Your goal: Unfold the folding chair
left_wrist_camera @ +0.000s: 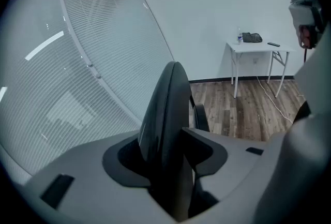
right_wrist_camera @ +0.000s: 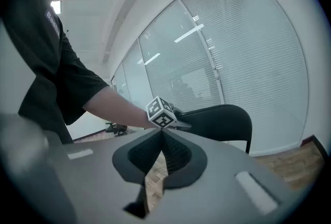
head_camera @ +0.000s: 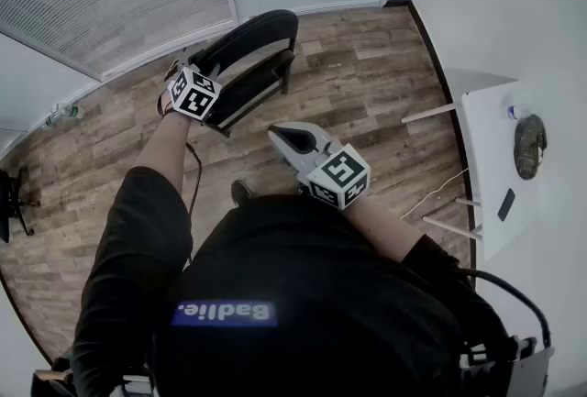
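The left gripper [left_wrist_camera: 163,135] is clamped on the black folding chair [head_camera: 249,65]. The thin upper edge of its curved plastic backrest [left_wrist_camera: 166,109] runs straight up between the two jaws, and the pads press on it from either side. In the head view this gripper sits at the near left end of the backrest, tilted downward, with the person's bare forearm [head_camera: 165,143] reaching back from it. Just below and beyond the jaws the chair's dark seat [head_camera: 252,88] lies close along the backrest, so the chair is not opened out. It stands on the brown wood-plank floor [head_camera: 367,83].

The right gripper [right_wrist_camera: 161,134] is closed and empty. Its jaws meet tip to tip with nothing between them, and only floor shows through the gap behind the tips. It hangs in the air near the chair without touching it, and it points toward the seat side. Straight ahead of its jaws is the left gripper's black-and-white marker cube [right_wrist_camera: 161,112], with the backrest stretching away to the right of that cube.

Beyond the left gripper's jaws and off to their right — well apart from the chair — a white folding table [left_wrist_camera: 258,48] stands against the wall with a few small dark things on top. Slatted white blinds [left_wrist_camera: 103,62] fill the glass to the left of those jaws.
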The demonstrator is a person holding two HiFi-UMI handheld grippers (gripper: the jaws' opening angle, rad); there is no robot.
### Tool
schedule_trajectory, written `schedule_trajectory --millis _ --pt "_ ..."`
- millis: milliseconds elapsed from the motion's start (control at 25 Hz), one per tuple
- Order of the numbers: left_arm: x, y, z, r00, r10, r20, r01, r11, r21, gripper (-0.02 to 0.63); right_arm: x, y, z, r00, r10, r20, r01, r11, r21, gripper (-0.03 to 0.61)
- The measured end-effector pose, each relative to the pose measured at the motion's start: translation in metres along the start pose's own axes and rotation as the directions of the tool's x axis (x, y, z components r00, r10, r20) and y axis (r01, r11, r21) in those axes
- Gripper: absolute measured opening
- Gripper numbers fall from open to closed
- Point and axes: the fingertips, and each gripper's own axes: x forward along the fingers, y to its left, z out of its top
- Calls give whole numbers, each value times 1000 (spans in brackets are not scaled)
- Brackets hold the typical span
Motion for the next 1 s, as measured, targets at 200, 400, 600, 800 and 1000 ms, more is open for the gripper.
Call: schedule_trajectory --millis 200,400,600,800,1000 --pt "-1 1 2 1000 0 1 0 1000 0 179 2 -1 1 1000 3 -4 -3 1000 0 2" --pt "-1 2 0 1000 0 2 0 1000 1 179 5 -1 -1 1000 4 -3 -4 1000 9 2" --pt "-1 0 1 1000 -1 2 1 1000 1 179 5 -8 -7 1000 -10 -1 10 999 45 2" --pt "-2 -1 1 1000 0 0 0 1000 1 179 7 -17 -17 1000 -24 -12 25 997 76 2" --pt "0 -2 2 1000 1 1 -1 1000 2 179 14 -37 -39 998 -47 -44 53 991 126 2"
